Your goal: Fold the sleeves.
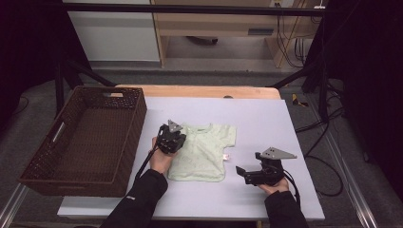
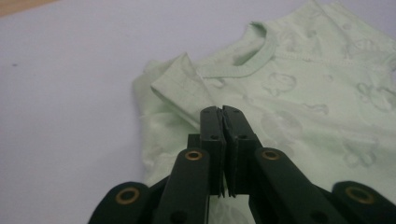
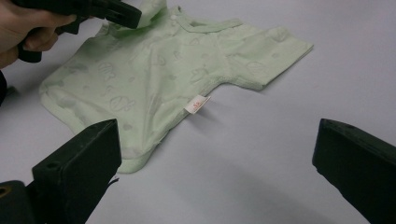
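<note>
A pale green baby T-shirt [image 1: 205, 153] lies flat on the lilac table cover [image 1: 266, 118], neck pointing away from me. Its left sleeve [image 2: 180, 88] is folded inward over the chest. My left gripper [image 1: 174, 130] sits over that shoulder, jaws together [image 2: 222, 111], with the sleeve's folded edge right at the tips; I cannot tell whether cloth is pinched. In the right gripper view the left gripper [image 3: 133, 16] touches the raised sleeve. My right gripper [image 1: 243, 174] rests on the cover right of the shirt's hem, jaws wide open [image 3: 217, 135] and empty. A white label [image 3: 197, 104] sticks out from the side seam.
A large dark brown woven basket [image 1: 138, 114] stands on the table's left side, nothing visible in it. The wooden table edge [image 1: 199, 91] runs behind the cover. Black frame legs and cables [image 1: 323, 95] stand at the far right.
</note>
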The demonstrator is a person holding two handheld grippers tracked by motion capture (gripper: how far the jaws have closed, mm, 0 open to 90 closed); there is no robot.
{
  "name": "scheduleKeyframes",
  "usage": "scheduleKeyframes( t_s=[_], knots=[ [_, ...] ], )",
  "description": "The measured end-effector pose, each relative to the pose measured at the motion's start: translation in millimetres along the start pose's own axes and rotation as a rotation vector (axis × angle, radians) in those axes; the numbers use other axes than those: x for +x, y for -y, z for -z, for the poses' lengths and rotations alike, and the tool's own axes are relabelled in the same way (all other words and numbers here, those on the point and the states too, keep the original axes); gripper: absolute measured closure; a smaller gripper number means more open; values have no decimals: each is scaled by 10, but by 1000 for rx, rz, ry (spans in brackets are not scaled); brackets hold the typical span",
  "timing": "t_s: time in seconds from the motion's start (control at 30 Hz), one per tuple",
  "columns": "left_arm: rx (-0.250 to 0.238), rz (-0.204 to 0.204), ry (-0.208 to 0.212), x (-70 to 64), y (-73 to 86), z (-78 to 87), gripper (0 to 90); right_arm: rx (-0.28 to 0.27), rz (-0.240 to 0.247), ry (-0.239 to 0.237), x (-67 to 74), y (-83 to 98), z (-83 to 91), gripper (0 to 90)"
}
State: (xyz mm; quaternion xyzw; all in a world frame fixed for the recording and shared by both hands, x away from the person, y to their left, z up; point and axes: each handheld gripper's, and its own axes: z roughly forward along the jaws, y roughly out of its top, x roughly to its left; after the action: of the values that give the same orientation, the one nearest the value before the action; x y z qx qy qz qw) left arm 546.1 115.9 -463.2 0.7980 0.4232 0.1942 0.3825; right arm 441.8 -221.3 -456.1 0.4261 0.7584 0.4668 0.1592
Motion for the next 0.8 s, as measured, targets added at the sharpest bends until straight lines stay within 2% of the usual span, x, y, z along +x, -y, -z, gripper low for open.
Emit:
scheduleKeyframes(
  t_s=[0.1, 0.17, 0.23, 0.3, 0.33, 0.43, 0.47, 0.57, 0.63, 0.73, 0.8],
  knots=[
    [-34, 24, 23, 44, -2, 68, 797, -1, -2, 1, 0, 1, -4, 16],
    [-50, 29, 18, 66, -4, 100, 800, 0, -1, 0, 1, 1, -4, 16],
    [-73, 66, 2, 147, 4, 178, 825, -1, -2, -1, 1, 1, -5, 17],
    [-72, 74, -10, 179, 11, 191, 844, 0, -1, -1, 1, 2, -5, 17],
    [-59, 96, -27, 237, 34, 190, 849, 0, -3, -1, 1, 2, -6, 17],
    [-35, 120, -20, 279, 70, 168, 866, 0, -3, -1, -1, 2, -8, 17],
    [-12, 129, -11, 282, 114, 139, 867, 0, -8, -3, -2, 1, -8, 19],
    [7, 123, 2, 270, 159, 117, 870, -1, -13, -1, -1, 0, -5, 18],
    [23, 103, 18, 241, 206, 93, 869, -1, -9, -1, 0, -1, -3, 17],
    [29, 95, 31, 228, 219, 87, 865, 2, -4, -1, 3, -1, -6, 14],
    [33, 86, 52, 219, 220, 96, 829, 9, 7, -2, 14, -7, -6, 5]
  ],
)
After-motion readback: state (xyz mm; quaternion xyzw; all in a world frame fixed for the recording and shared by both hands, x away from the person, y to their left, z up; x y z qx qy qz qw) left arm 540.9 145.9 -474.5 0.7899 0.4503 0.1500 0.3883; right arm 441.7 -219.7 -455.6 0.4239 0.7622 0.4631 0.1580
